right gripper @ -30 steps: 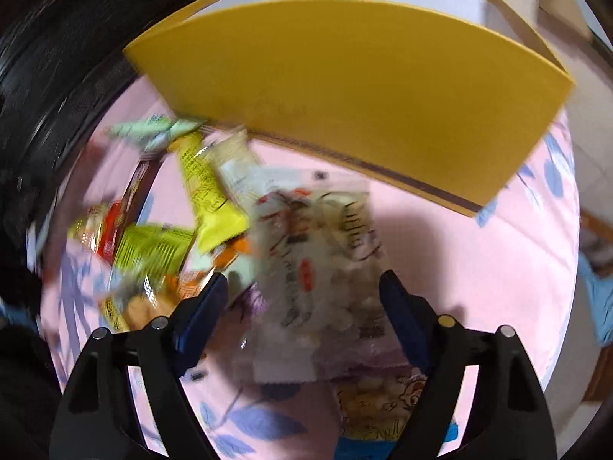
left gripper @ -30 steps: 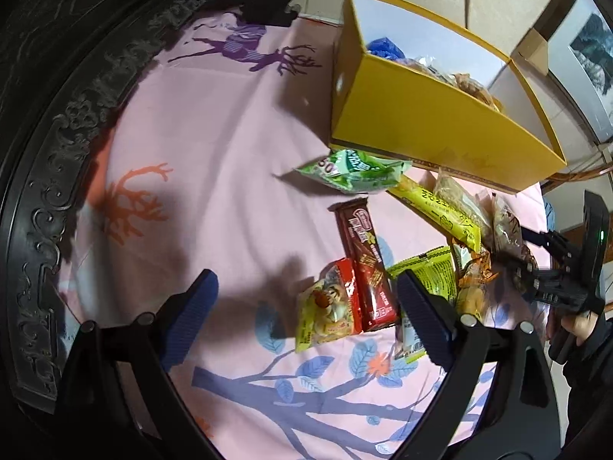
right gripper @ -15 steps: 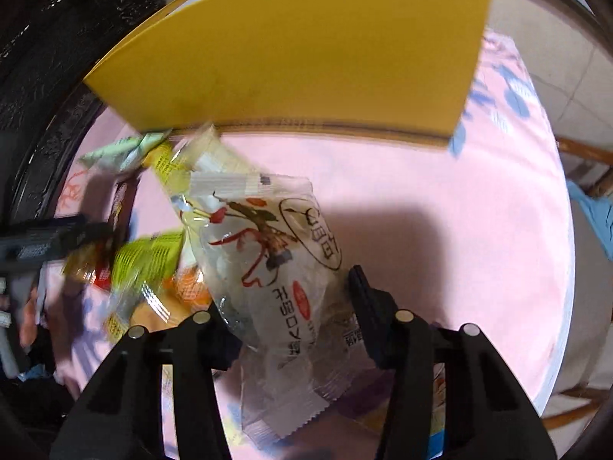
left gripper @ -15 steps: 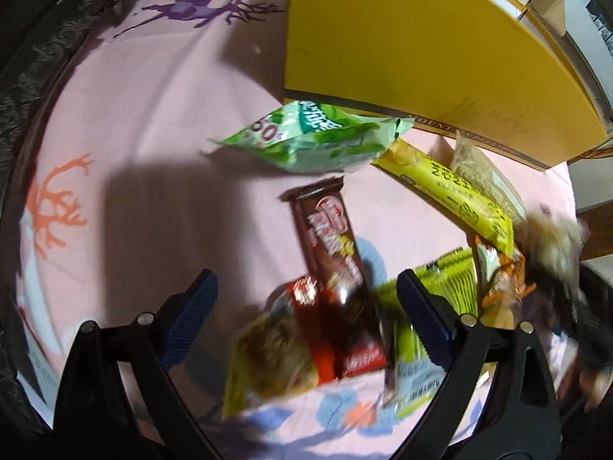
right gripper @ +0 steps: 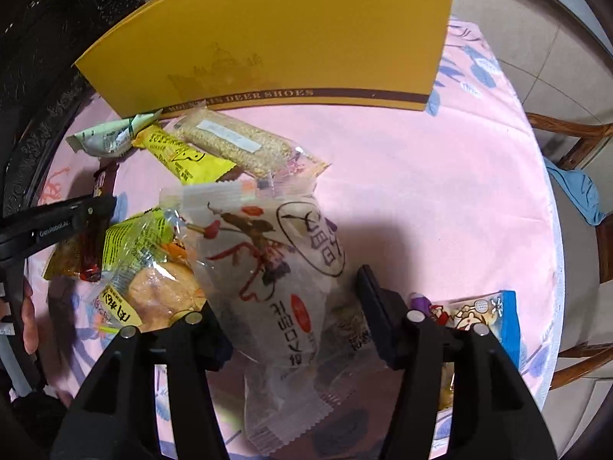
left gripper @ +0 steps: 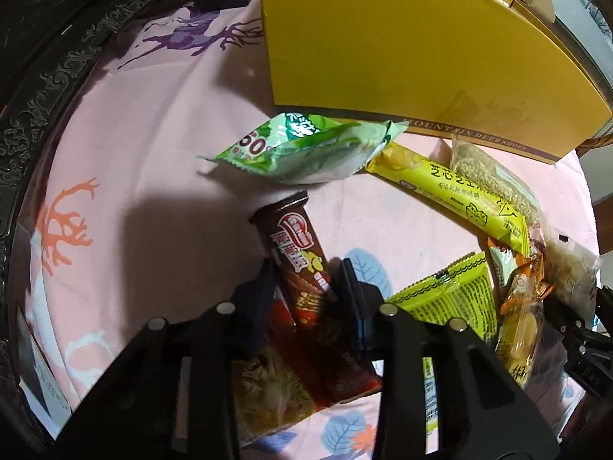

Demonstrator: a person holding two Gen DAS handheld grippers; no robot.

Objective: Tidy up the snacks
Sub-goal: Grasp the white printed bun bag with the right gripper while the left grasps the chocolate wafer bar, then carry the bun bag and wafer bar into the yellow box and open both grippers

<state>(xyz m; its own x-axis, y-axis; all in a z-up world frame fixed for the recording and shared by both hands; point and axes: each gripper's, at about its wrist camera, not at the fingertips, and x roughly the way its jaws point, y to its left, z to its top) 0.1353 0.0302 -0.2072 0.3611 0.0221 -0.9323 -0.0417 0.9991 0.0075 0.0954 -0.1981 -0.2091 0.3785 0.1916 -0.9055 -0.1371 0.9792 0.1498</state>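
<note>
With the left gripper [left gripper: 306,280] closing on the brown wafer bar [left gripper: 297,264] at lower centre, its slick wrapper may slip out or drag up the yellow packet [left gripper: 268,391] beneath.

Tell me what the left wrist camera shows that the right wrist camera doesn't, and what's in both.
Left wrist only: the left gripper closing on the brown wafer bar, and the purple deer print.

Right wrist only: the right gripper around the white clear-window bag, its jaws easing open, and a blue-edged packet.

Both: yellow box, green packet, yellow bar.
</note>
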